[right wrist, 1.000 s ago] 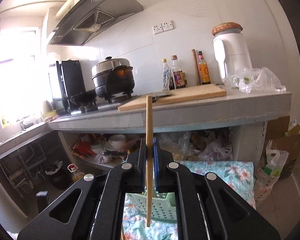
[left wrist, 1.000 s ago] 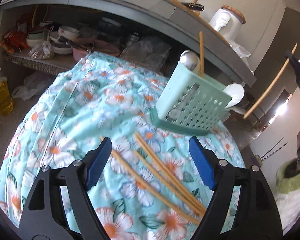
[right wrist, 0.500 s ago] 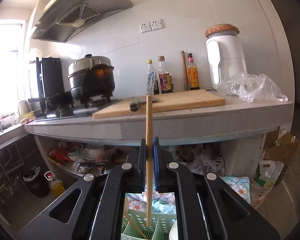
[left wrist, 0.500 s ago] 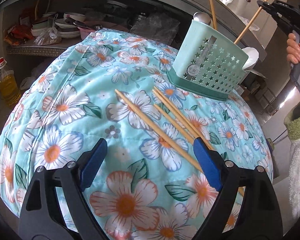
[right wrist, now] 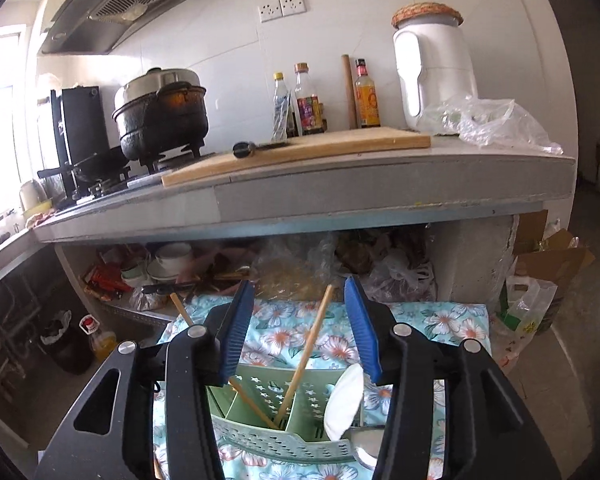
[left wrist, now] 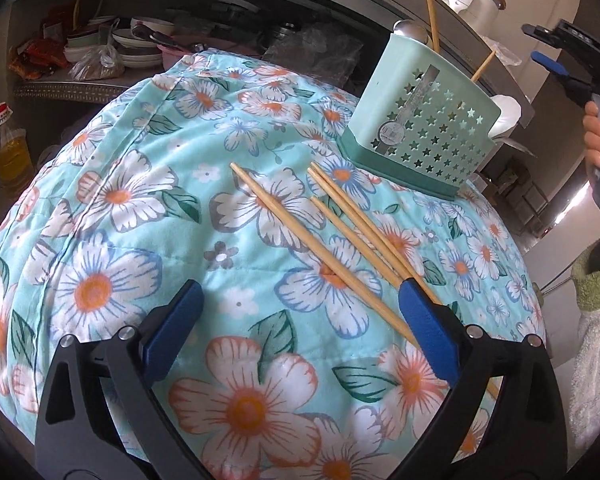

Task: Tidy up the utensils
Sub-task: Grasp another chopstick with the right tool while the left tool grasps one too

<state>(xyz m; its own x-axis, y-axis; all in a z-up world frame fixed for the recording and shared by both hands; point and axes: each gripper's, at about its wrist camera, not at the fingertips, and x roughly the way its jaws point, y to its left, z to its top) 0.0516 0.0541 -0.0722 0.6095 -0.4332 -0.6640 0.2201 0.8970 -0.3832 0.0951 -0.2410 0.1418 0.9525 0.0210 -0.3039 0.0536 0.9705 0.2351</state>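
Note:
A mint green utensil basket (left wrist: 424, 128) stands on the floral cloth (left wrist: 140, 200). It holds two chopsticks (right wrist: 306, 352), a metal spoon (right wrist: 366, 450) and a white spoon (right wrist: 344, 404). Three loose chopsticks (left wrist: 320, 256) lie on the cloth in front of it. My left gripper (left wrist: 300, 320) is open low over the cloth, its right finger by the chopsticks' near ends. My right gripper (right wrist: 300, 332) is open and empty above the basket; it also shows in the left wrist view (left wrist: 560, 64).
A kitchen counter (right wrist: 340, 192) runs behind, with a cutting board (right wrist: 300, 152), bottles, a pot and a white jug. The shelf under it (left wrist: 100, 60) is crowded with bowls and bags. An oil bottle (left wrist: 8, 148) stands on the floor at left.
My right gripper opened and let its chopstick drop into the basket, where it now leans. My left gripper moved closer to the loose chopsticks.

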